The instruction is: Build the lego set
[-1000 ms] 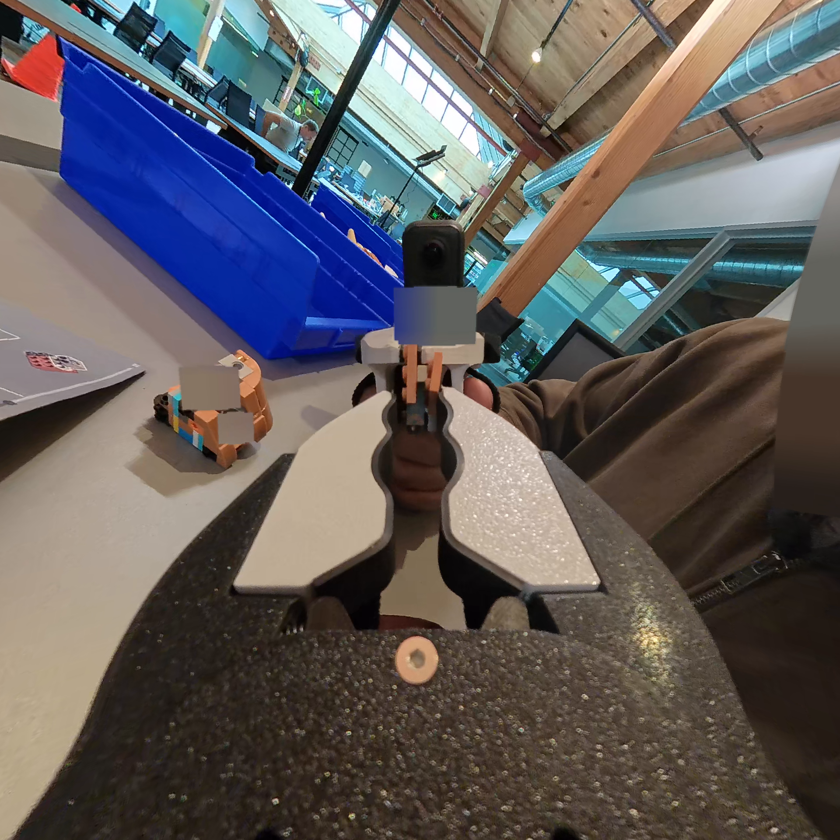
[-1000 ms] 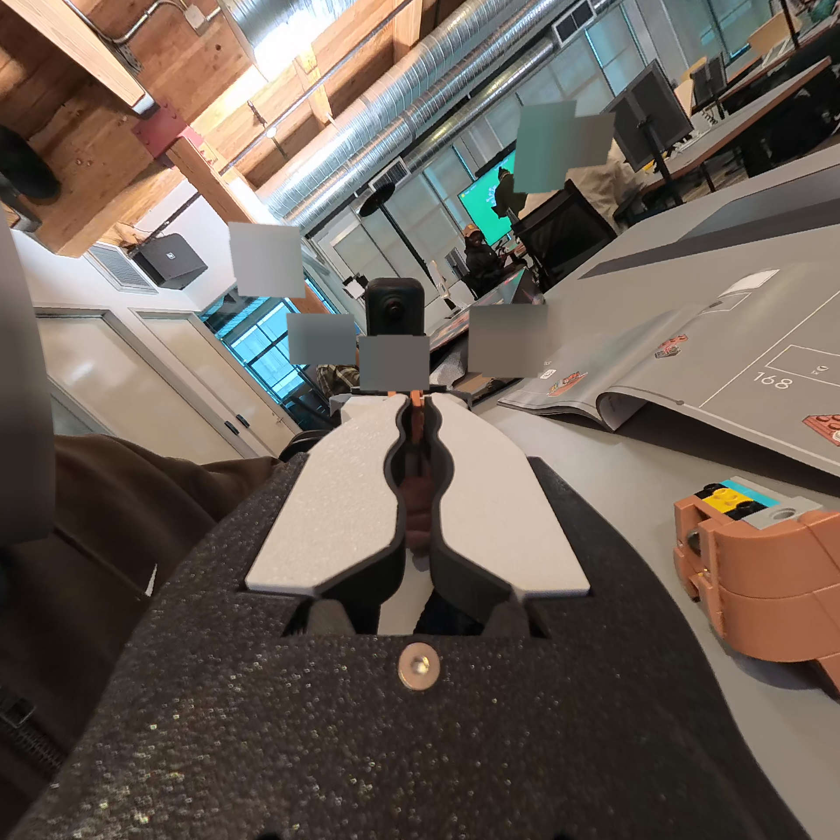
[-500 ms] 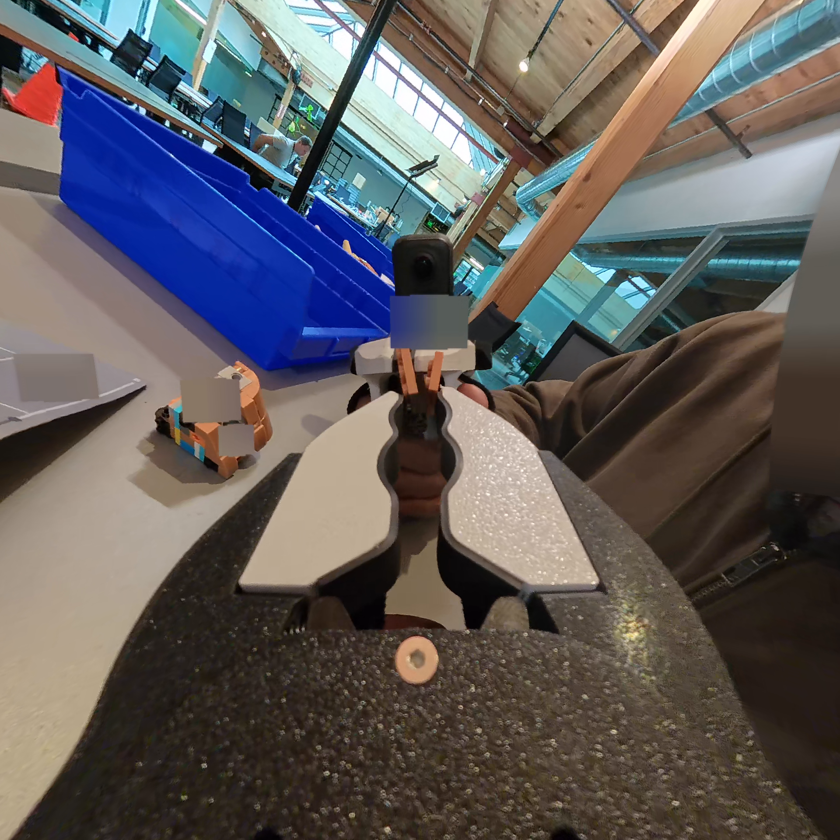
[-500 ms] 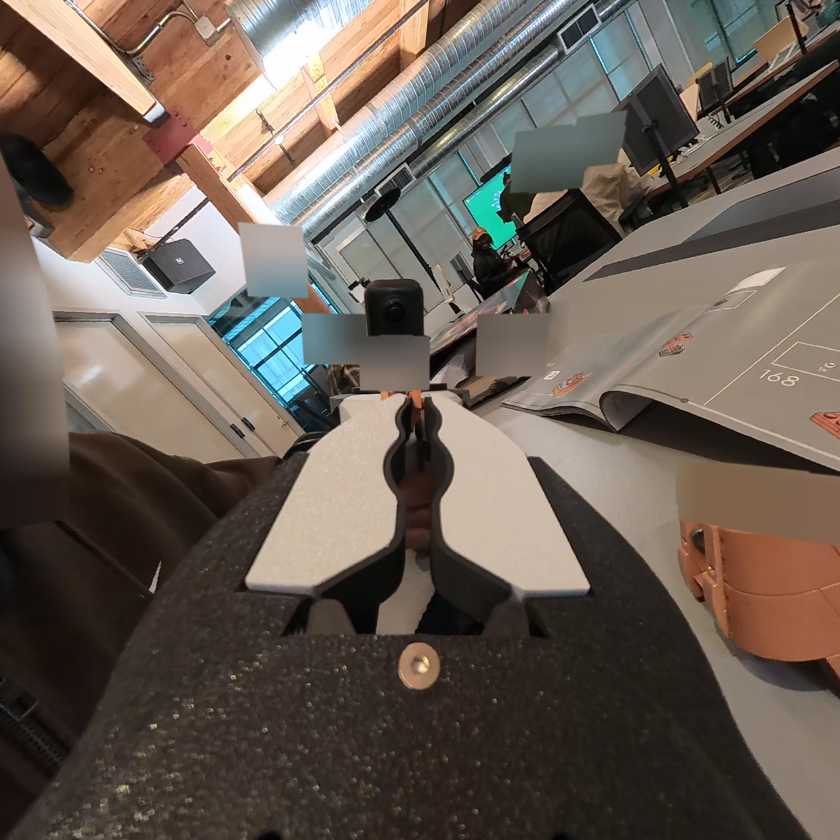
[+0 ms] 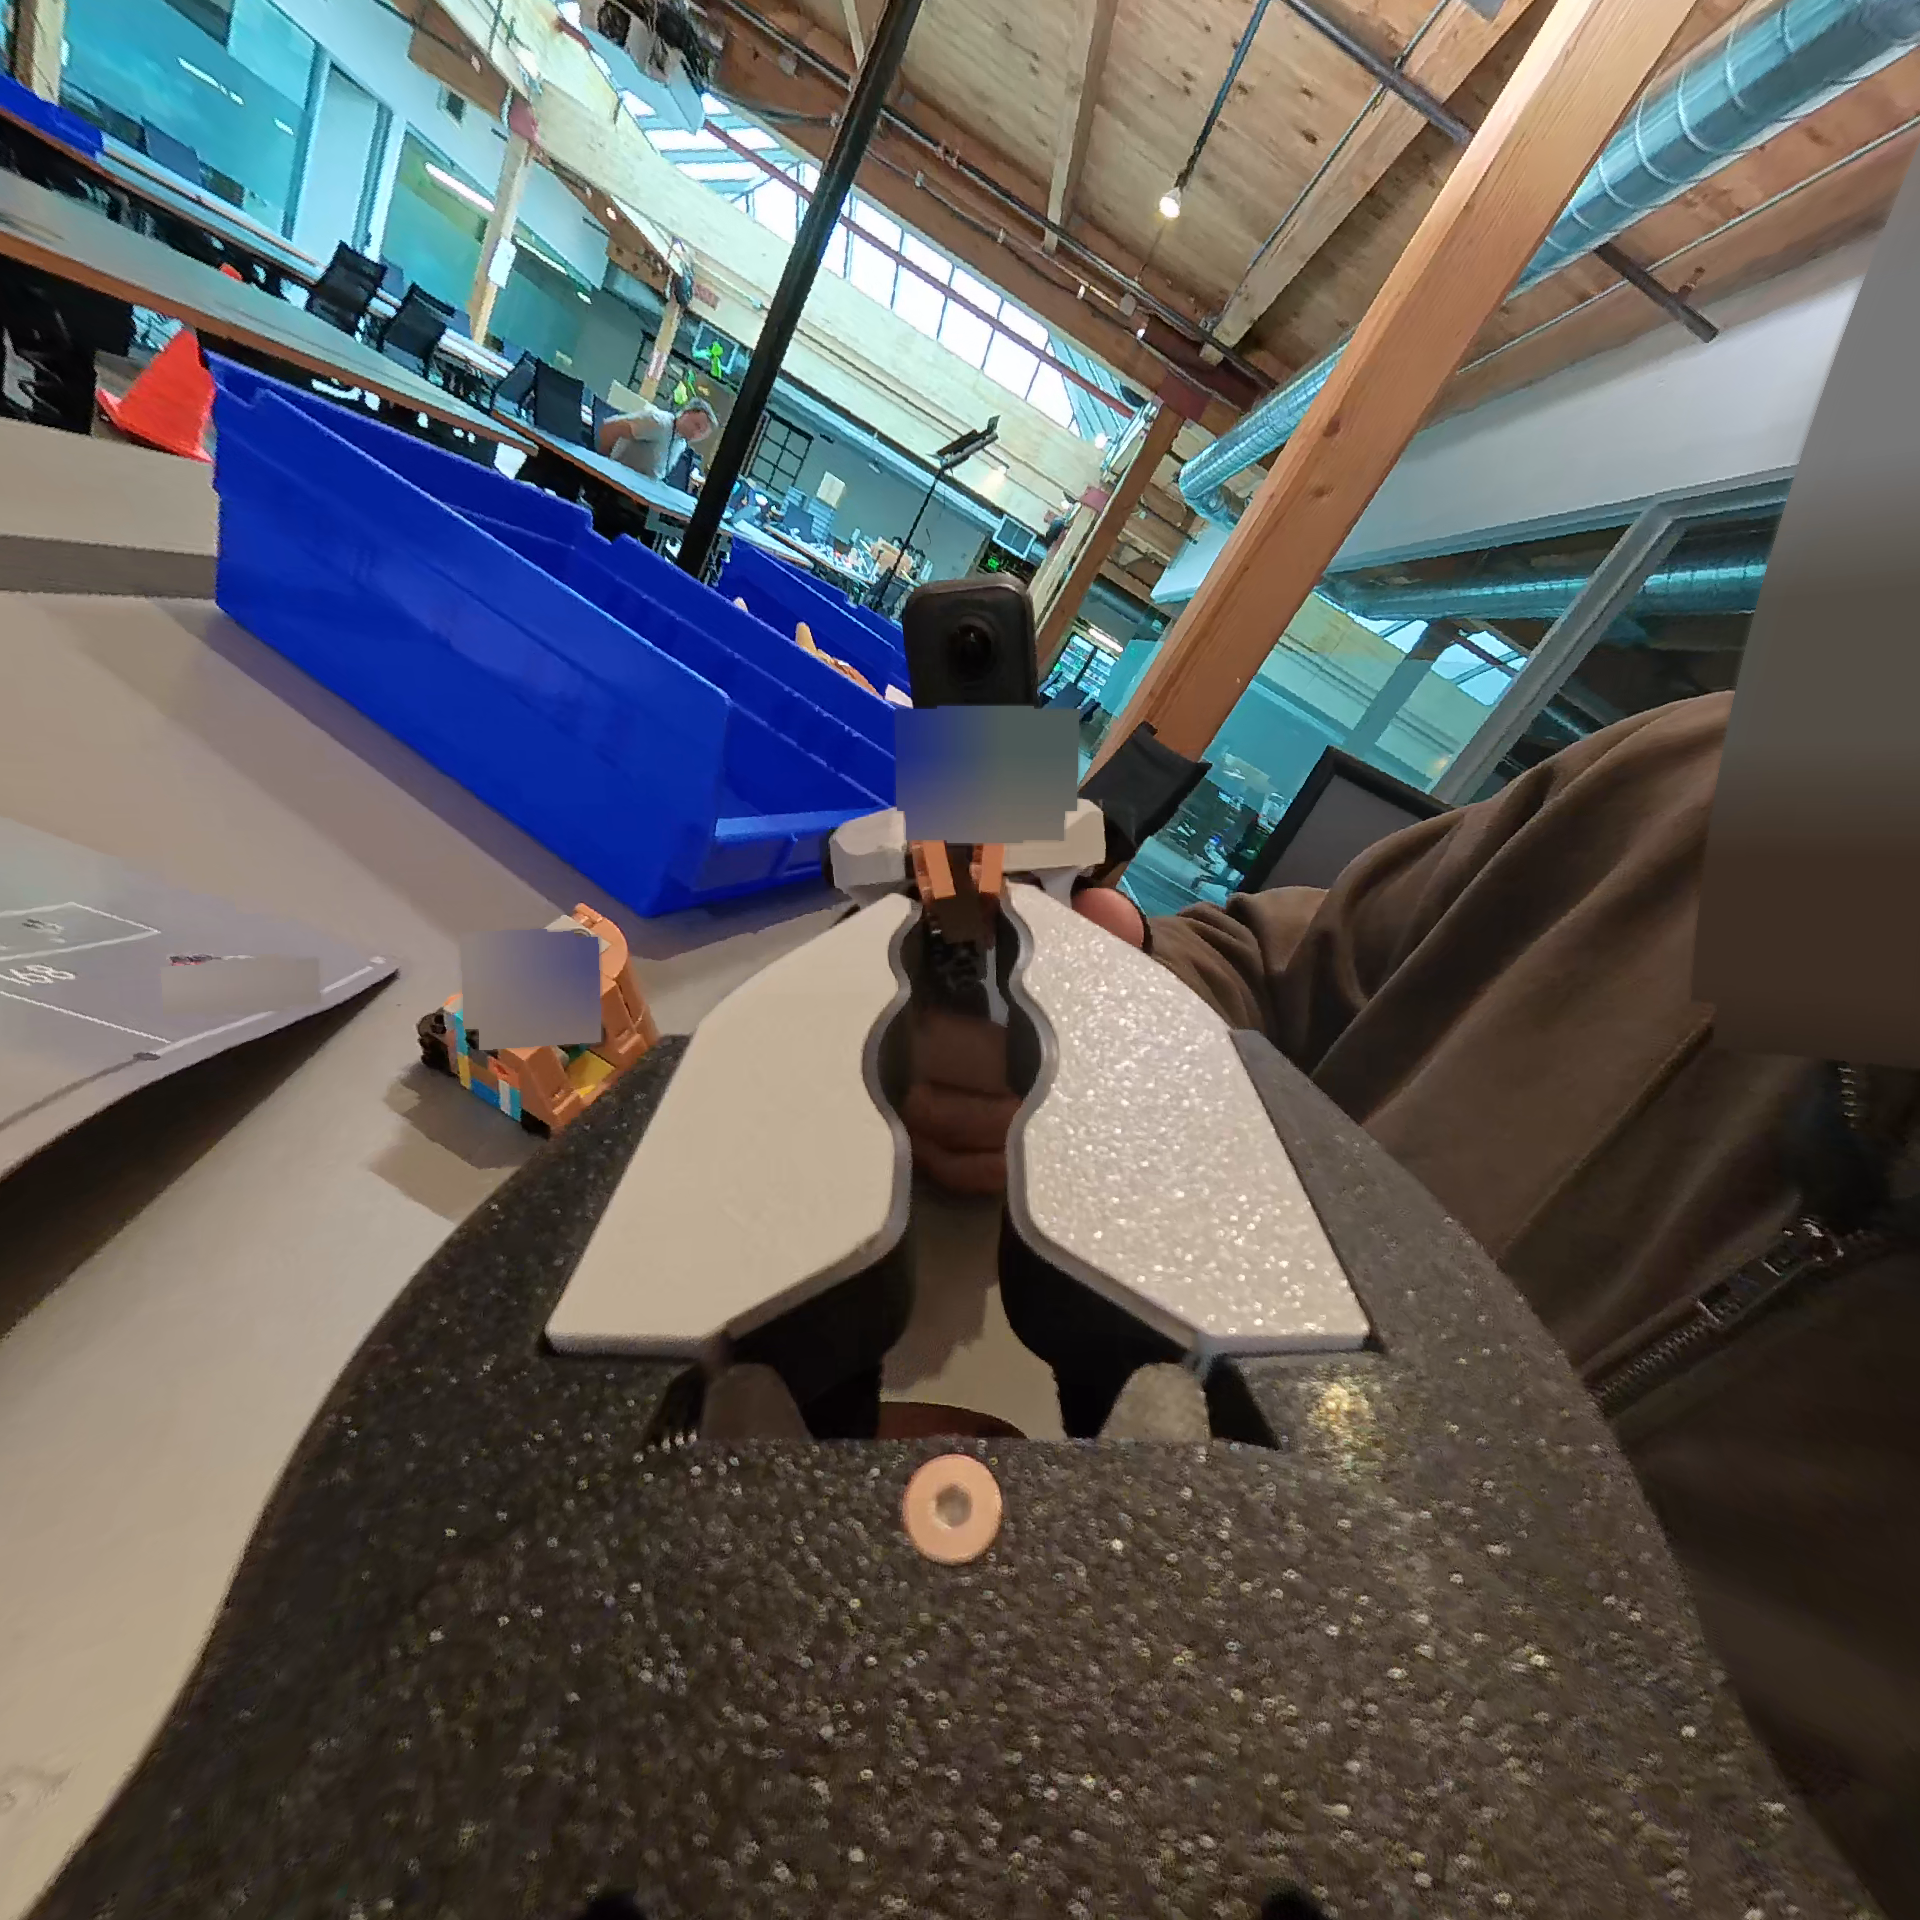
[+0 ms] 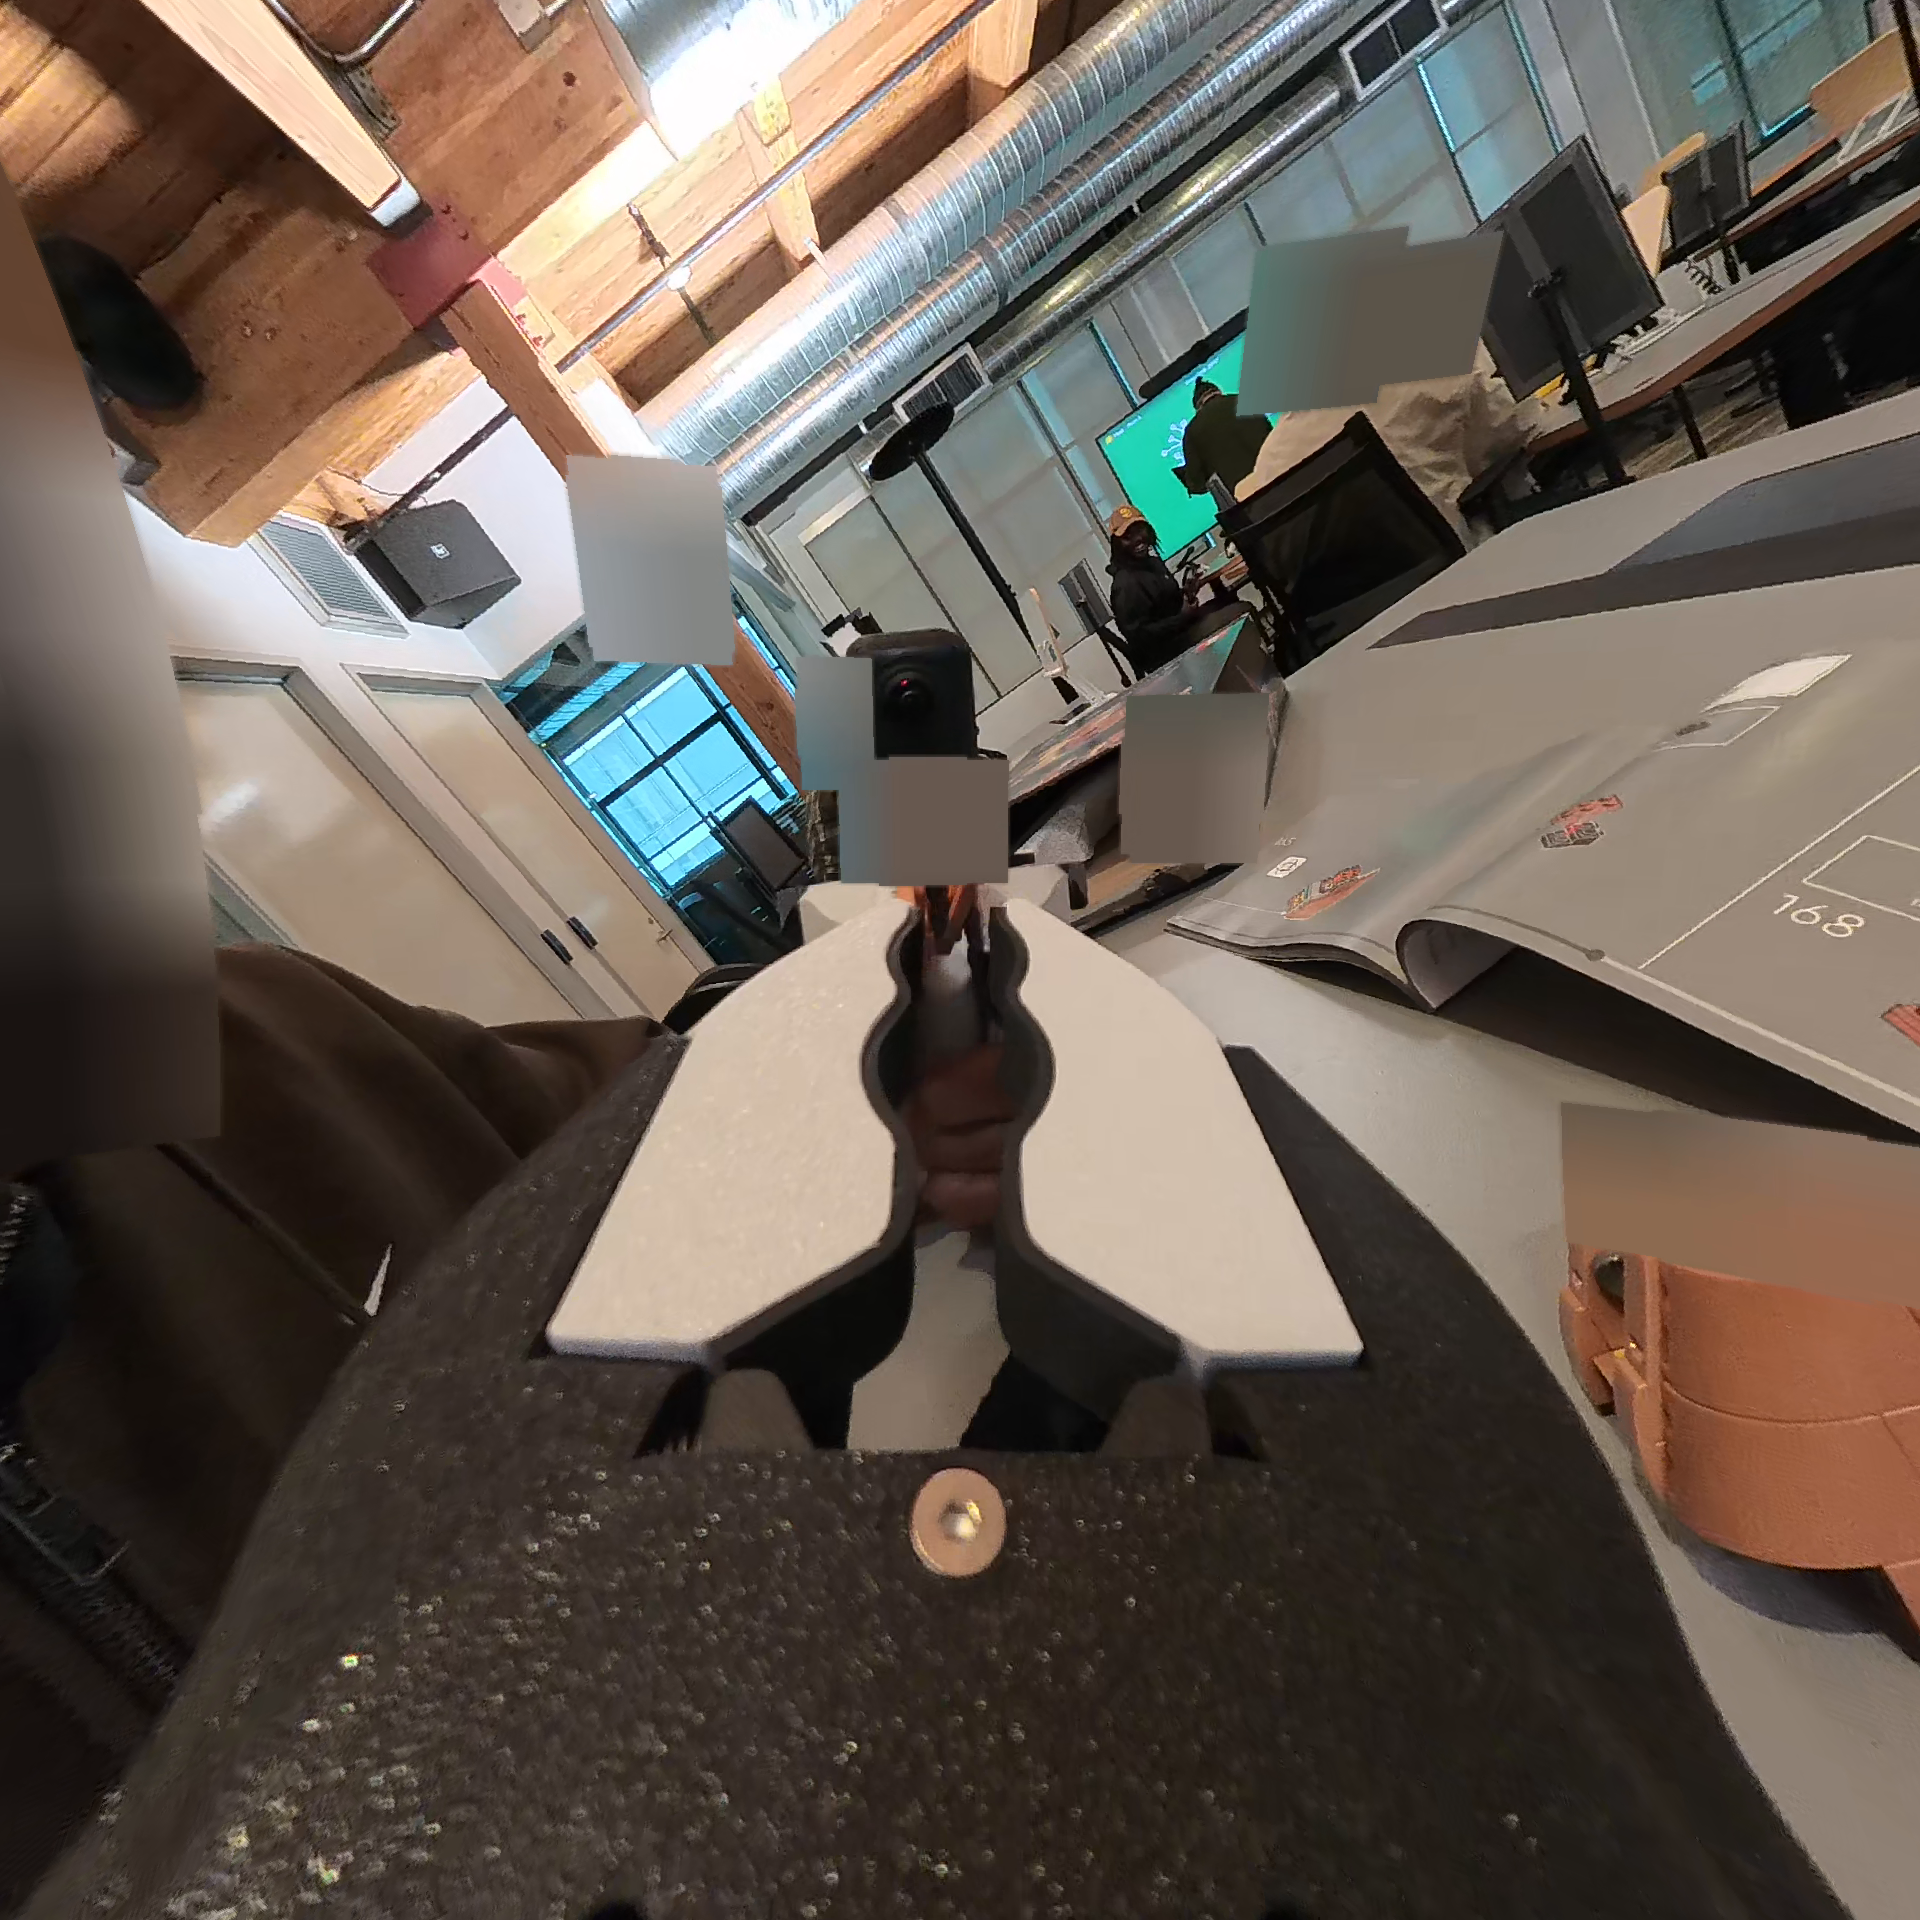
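My two grippers face each other tip to tip above the grey table. My left gripper [image 5: 951, 930] is shut on a small black and orange lego piece [image 5: 954, 961]. The right gripper's white body [image 5: 873, 847] shows just beyond it. My right gripper [image 6: 951, 920] is shut on the same small piece, whose orange end [image 6: 940, 914] shows at its tips. The part-built orange lego model [image 5: 561, 1070] sits on the table left of the left gripper. It is also at the right edge of the right wrist view [image 6: 1766, 1434].
An open instruction booklet [image 5: 156, 997] lies on the table [image 5: 260, 1299] beside the model; it also shows in the right wrist view [image 6: 1662, 883]. Blue bins [image 5: 468, 665] stand behind the model. A person's brown sleeve [image 5: 1455, 987] is on the right. My left and right fingertips are right by each other.
Both grippers stay tip to tip, shut on the small piece. They have shifted slightly, so the orange model sits a little lower and nearer the frame edge in the right wrist view.
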